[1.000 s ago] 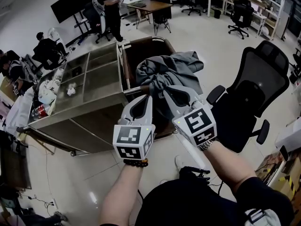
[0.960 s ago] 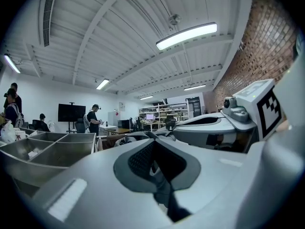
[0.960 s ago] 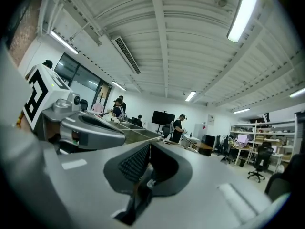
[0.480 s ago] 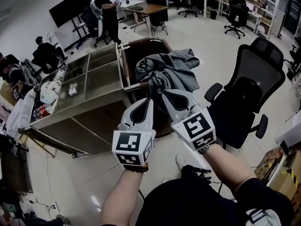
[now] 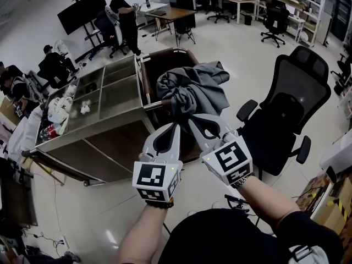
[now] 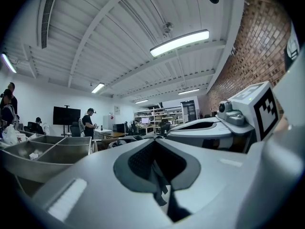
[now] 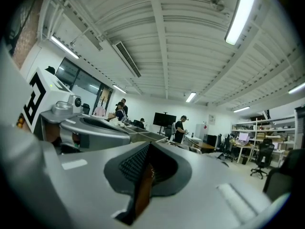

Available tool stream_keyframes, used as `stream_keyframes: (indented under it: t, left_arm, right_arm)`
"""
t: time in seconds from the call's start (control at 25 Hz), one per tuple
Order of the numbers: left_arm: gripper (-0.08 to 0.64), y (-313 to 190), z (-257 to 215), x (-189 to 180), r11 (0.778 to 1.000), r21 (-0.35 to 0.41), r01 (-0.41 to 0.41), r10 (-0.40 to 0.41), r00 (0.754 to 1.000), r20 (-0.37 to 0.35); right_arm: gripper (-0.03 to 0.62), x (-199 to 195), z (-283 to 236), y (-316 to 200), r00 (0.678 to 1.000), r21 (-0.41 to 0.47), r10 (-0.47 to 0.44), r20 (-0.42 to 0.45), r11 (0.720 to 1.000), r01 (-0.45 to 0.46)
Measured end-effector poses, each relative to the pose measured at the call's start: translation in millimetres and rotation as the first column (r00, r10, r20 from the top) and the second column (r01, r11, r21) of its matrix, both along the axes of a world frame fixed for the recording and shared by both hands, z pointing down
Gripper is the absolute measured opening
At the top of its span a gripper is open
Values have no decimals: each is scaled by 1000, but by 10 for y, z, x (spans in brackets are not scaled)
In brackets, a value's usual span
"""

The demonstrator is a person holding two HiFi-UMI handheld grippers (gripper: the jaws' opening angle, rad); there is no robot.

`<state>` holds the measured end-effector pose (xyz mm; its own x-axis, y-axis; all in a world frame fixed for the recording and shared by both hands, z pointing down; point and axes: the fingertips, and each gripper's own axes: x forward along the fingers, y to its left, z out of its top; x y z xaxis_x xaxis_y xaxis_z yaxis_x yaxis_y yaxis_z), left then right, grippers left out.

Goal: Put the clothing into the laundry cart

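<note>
A bunched grey garment [image 5: 191, 90] hangs in the air over the near rim of the brown laundry cart [image 5: 158, 66]. Both grippers are side by side below it in the head view. My left gripper [image 5: 175, 125] is shut on the garment's lower edge, and my right gripper [image 5: 190, 117] is shut on the same bunch just beside it. In the left gripper view the jaws [image 6: 157, 140] are pressed together, with the right gripper's body [image 6: 214, 128] close on the right. In the right gripper view the jaws [image 7: 149, 145] are also closed, and a little grey cloth [image 7: 183, 147] shows past them.
A steel compartment trolley [image 5: 102, 95] stands against the cart's left side, with white items at its far left. A black office chair [image 5: 290, 111] is close on the right. People [image 5: 125, 16], desks and a monitor stand fill the back of the room.
Both grippers have carried the garment a little forward toward the cart, staying side by side. The bundle now sits slightly further left over the cart's rim.
</note>
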<state>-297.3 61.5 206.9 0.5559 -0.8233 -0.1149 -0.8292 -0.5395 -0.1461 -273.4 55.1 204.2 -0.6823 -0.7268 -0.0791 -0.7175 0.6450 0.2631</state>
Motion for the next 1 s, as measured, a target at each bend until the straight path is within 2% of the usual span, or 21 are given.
stream_keyframes:
  t: [0.32,0.72,1.0]
  left_arm:
    - [3,-87,45,223,999,1,35,-35,999,7]
    - [3,-194,105,428,993,-1,115,-115,993,7]
    - [3,-219,158,499,995,-12,100,-100,995,21]
  right_arm:
    - [0,218,25,-22,999,1,-45,17,999,45]
    - [0,484,89,-146,993,2,-110,33,994,110]
    - [0,498,123,-143,993,-1,-106,44,994,106]
